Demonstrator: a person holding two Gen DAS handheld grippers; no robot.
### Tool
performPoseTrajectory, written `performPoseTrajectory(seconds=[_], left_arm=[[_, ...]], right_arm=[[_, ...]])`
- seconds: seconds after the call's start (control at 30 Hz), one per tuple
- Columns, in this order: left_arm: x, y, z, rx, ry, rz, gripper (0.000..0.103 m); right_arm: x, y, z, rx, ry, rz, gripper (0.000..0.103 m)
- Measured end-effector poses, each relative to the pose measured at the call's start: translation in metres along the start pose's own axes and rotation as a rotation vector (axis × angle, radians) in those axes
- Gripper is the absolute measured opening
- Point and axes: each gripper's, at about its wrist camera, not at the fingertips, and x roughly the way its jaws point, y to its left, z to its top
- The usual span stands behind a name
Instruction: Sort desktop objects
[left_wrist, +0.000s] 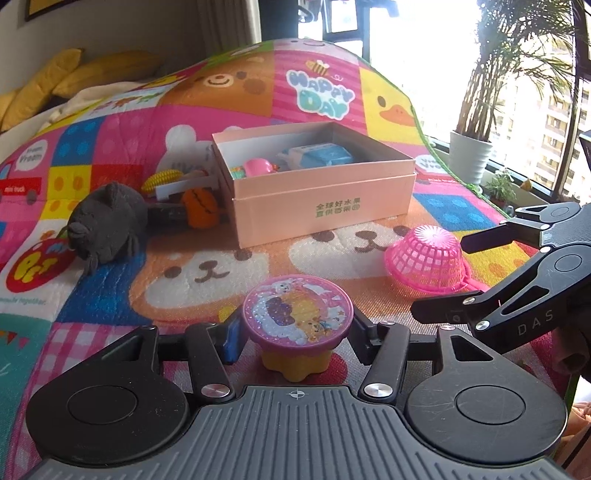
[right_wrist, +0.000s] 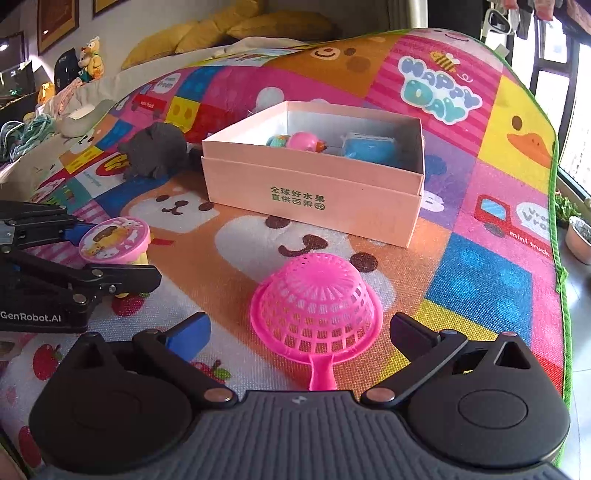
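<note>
A yellow toy cup (left_wrist: 295, 360) with a glittery pink cartoon lid stands on the play mat (left_wrist: 207, 266). My left gripper (left_wrist: 297, 332) is shut on it, with a pad against each side of the lid. The right wrist view shows the same grip on the cup (right_wrist: 114, 240) from the side. A pink plastic strainer (right_wrist: 314, 291) lies dome-up on the mat, its handle pointing toward me. My right gripper (right_wrist: 299, 328) stands open, one finger on either side of the strainer without touching it. Beyond them stands an open pink cardboard box (right_wrist: 314, 192) holding a blue carton (right_wrist: 369, 149) and a pink toy (right_wrist: 303, 142).
A grey plush (left_wrist: 107, 225), an orange plush (left_wrist: 201, 206) and a toy corn cob (left_wrist: 162, 179) lie left of the box (left_wrist: 321, 199). The mat's green edge (right_wrist: 559, 258) drops off at the right. Yellow cushions (left_wrist: 92, 72) lie at the back, and a white plant pot (left_wrist: 469, 157) stands by the window.
</note>
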Motion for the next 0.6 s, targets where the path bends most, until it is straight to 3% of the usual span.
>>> performPoseTrajectory(seconds=[0.1, 0.2, 0.27, 0.33, 0.47, 0.6], left_arm=[[-0.001, 0.0, 0.0, 0.003, 0.005, 0.008, 0.06], [-0.008, -0.001, 0.001, 0.017, 0.0, 0.016, 0.06], [-0.018, -0.003, 0.002, 0.034, -0.018, 0.021, 0.06], [-0.031, -0.005, 0.004, 0.052, -0.044, 0.025, 0.06], [-0.053, -0.01, 0.01, 0.087, -0.099, 0.041, 0.06], [-0.064, -0.013, 0.015, 0.097, -0.129, 0.05, 0.06]], right_arm=[[0.006, 0.0, 0.005, 0.016, 0.016, 0.006, 0.094], [0.008, -0.002, 0.009, 0.025, 0.024, -0.024, 0.067], [0.003, -0.004, 0.013, 0.035, 0.04, -0.016, 0.038], [-0.006, -0.005, 0.016, 0.048, 0.057, 0.022, 0.026], [-0.034, 0.002, 0.017, 0.006, 0.004, -0.011, 0.018], [-0.049, 0.004, 0.017, -0.018, -0.022, -0.011, 0.019]])
